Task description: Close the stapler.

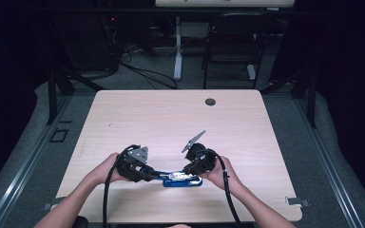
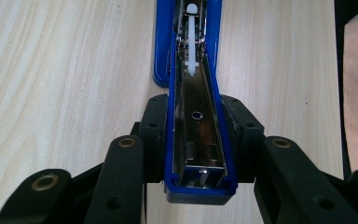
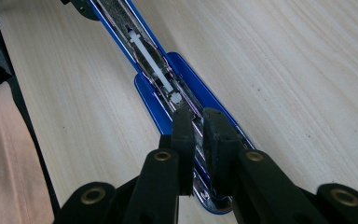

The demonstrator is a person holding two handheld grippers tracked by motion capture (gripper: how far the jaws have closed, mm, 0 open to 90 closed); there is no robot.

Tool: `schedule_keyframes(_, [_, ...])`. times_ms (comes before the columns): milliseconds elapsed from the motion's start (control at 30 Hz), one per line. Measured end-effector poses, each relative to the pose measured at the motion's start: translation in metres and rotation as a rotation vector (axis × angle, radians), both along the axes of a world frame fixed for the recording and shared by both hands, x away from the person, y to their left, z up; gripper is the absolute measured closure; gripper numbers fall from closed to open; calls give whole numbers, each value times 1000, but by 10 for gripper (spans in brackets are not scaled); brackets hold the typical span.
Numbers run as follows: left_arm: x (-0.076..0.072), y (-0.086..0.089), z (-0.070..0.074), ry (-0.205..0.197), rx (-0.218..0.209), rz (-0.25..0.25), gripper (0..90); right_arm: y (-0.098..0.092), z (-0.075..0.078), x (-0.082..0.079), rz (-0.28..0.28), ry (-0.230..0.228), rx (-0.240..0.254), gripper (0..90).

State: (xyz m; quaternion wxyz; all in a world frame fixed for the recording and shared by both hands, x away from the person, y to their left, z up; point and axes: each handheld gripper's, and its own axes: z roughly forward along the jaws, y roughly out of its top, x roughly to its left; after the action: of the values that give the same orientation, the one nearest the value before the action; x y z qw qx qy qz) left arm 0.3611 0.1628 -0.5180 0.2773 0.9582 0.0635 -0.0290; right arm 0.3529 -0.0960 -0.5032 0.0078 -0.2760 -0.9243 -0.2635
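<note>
Already the blue stapler (image 1: 183, 180) lies swung open near the front edge of the desk (image 1: 171, 114), its metal staple channel (image 2: 198, 126) bared. The left claw (image 2: 198, 140) pinches the blue top arm by its sides; the right claw (image 3: 198, 135) is pressed nearly together on the channel's rear part. No staples show inside, so loading and shutting probably remain.

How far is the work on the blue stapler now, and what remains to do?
Done: the stapler is swung open and its metal channel shows bare, with no staples that I can see. In hand: the left gripper clamps the opened top arm, and the right gripper pinches the metal part over the base. Left, probably: loading staples and closing it.
</note>
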Motion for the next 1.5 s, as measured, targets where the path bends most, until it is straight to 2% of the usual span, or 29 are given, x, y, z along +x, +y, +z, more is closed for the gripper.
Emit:
schedule_keyframes(167, [-1, 1, 0, 11, 1, 23, 640, 1, -1, 0, 3, 3, -1, 840])
schedule_keyframes(300, [-3, 1, -1, -4, 0, 47, 635, 1, -1, 1, 3, 6, -2, 840])
schedule_keyframes(433, [-4, 3, 0, -2, -2, 64, 633, 3, 0, -1, 7, 3, 3, 846])
schedule_keyframes(700, [-4, 3, 1, -7, 2, 52, 641, 4, 0, -1, 15, 4, 13, 858])
schedule_keyframes(867, [-3, 2, 3, -11, -11, 33, 648, 7, 0, 0, 16, 5, 12, 858])
schedule_keyframes(1000, [-3, 2, 4, -17, -1, 34, 648, 6, 0, 1, 17, 6, 9, 858])
schedule_keyframes(1033, [-2, 2, 4, -11, -13, 32, 648, 6, 0, 1, 15, 7, 11, 858])
schedule_keyframes(1067, [-1, 1, 5, 2, -4, 17, 648, 6, 1, 1, 15, 6, 11, 858])
schedule_keyframes(1133, [-2, 0, 5, -12, -5, 28, 649, 6, 1, 1, 19, 7, 10, 859])
schedule_keyframes(1333, [-1, -2, 7, -7, 2, 24, 650, 5, 2, 2, 18, 3, 9, 859])
schedule_keyframes(1367, [0, -2, 9, 5, 13, 10, 650, 5, 2, 2, 18, 4, 10, 859])
schedule_keyframes(1433, [-1, -4, 10, -16, 14, 19, 650, 5, 1, 3, 14, 6, 10, 859])
schedule_keyframes(1500, [-1, -5, 11, -11, 10, 19, 649, 5, 1, 3, 17, 5, 5, 859])
